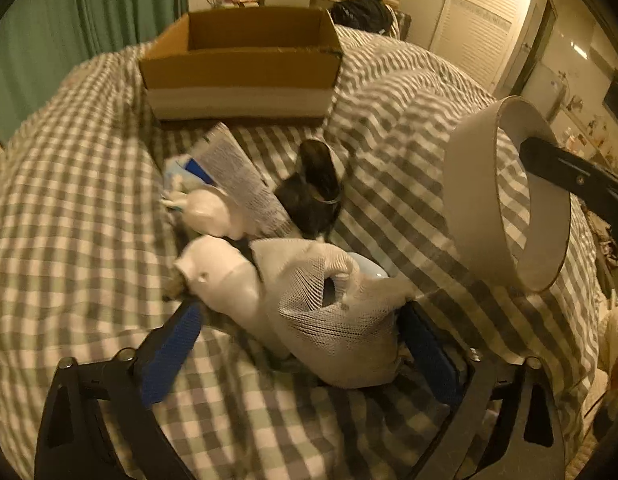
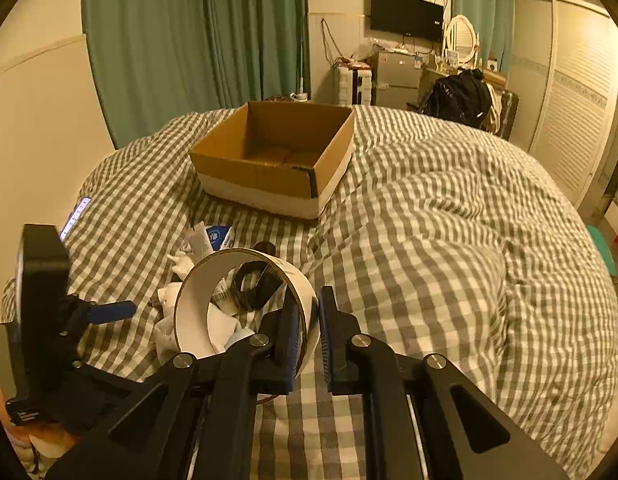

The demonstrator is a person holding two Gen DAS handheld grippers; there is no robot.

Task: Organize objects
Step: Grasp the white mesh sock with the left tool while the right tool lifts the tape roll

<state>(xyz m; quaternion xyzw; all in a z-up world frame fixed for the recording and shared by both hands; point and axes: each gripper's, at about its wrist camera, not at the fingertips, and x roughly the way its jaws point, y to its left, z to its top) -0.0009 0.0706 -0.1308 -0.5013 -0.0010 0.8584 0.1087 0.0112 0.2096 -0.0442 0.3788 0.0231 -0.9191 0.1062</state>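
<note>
A pile of small objects lies on the checked bedcover: a white mesh pouch [image 1: 341, 312], a white bottle [image 1: 225, 276], a printed tube [image 1: 245, 180] and a black item [image 1: 317, 184]. My left gripper [image 1: 305, 336] is open, its blue fingers [image 1: 169, 352] on either side of the mesh pouch and bottle. My right gripper [image 2: 309, 320] is shut on the wall of a wide white tape ring [image 2: 245, 300], held above the pile; the ring also shows in the left wrist view [image 1: 505, 196]. An open, empty cardboard box [image 2: 277, 156] sits further back on the bed.
The bed [image 2: 449, 240] has rumpled checked bedding with a raised fold to the right. A lit phone [image 2: 75, 218] lies at the bed's left edge. Green curtains, a desk with clutter and a wardrobe stand beyond the bed.
</note>
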